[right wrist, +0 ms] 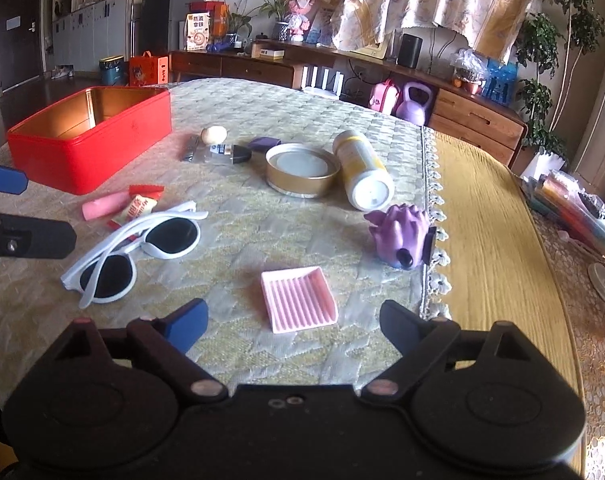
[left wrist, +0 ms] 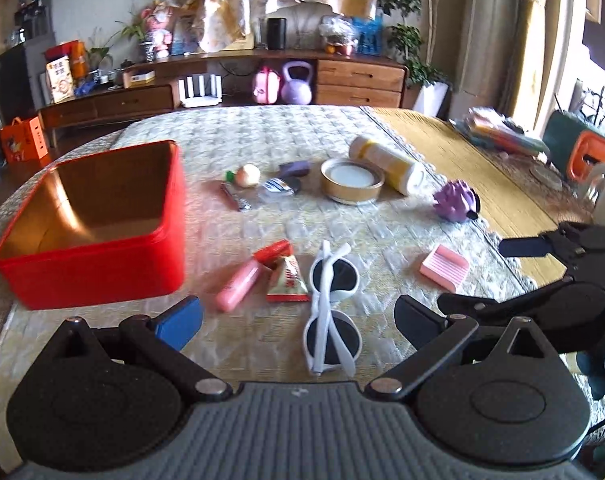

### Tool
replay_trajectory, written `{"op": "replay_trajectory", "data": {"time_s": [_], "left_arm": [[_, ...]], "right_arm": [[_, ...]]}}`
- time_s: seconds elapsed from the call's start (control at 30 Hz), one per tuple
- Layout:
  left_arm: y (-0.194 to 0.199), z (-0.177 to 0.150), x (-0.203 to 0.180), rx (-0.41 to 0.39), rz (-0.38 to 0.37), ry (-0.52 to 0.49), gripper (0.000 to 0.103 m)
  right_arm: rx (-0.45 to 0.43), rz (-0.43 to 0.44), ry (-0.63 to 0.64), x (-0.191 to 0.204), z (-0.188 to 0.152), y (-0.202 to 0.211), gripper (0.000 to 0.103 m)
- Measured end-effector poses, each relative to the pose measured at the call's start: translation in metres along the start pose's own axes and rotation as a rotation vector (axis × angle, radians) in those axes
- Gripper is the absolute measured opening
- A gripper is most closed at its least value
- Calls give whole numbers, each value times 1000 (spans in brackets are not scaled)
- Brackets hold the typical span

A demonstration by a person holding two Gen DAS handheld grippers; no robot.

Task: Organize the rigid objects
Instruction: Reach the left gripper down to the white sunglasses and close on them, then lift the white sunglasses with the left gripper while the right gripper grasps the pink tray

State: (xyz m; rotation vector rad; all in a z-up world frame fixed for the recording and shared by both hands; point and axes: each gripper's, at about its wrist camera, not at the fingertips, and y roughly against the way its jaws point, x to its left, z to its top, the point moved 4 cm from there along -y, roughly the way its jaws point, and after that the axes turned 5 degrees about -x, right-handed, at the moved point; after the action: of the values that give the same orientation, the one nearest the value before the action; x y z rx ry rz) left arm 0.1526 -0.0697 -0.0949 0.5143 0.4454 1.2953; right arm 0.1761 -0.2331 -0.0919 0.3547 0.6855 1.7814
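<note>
While the red tin (left wrist: 94, 232) is standing open and apparently empty on the worktop (left wrist: 262, 136), the sorting is judged to be only beginning, with every loose item lying outside that tin. White sunglasses (left wrist: 330, 304) are lying folded to the right of the tin, just beyond a pink tube (left wrist: 238, 284) and a red sachet (left wrist: 288, 280); a pink ridged dish (right wrist: 298, 300) is lying farther right again. The left gripper (left wrist: 298, 320) is hovering wide apart over the sunglasses, touching nothing. The right gripper (right wrist: 294, 322) is likewise spread wide, framing the near edge of the dish, holding nothing. Each next move is probably calling for a descent, a closing, then a carry toward the tin.
</note>
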Motion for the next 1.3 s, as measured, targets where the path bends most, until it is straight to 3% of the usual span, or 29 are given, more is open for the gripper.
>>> {"op": "replay_trajectory", "data": {"time_s": [0.27, 0.43, 0.67, 0.73, 0.87, 0.93, 1.0, 1.3], "left_arm": [[-29, -17, -12, 57, -27, -50, 102], [-39, -24, -13, 84, -21, -63, 89], [-42, -28, -16, 87, -40, -72, 80], [-41, -27, -16, 81, -37, -71, 69], [-40, -26, -17, 73, -27, -85, 57], [-39, -26, -20, 67, -34, -103, 43], [-39, -25, -23, 67, -25, -118, 41], [-32, -20, -21, 61, -12, -122, 41]], "right_arm": [[35, 46, -1, -10, -4, -16, 81], [33, 72, -14, -12, -2, -18, 74], [33, 97, -44, -14, 2, -22, 67], [29, 101, -45, -13, 3, -21, 60], [23, 98, -39, -9, 2, -19, 53], [21, 95, -44, -8, 2, -17, 45], [19, 87, -52, -8, 3, -16, 41], [19, 66, -78, -2, 0, -6, 40]]}}
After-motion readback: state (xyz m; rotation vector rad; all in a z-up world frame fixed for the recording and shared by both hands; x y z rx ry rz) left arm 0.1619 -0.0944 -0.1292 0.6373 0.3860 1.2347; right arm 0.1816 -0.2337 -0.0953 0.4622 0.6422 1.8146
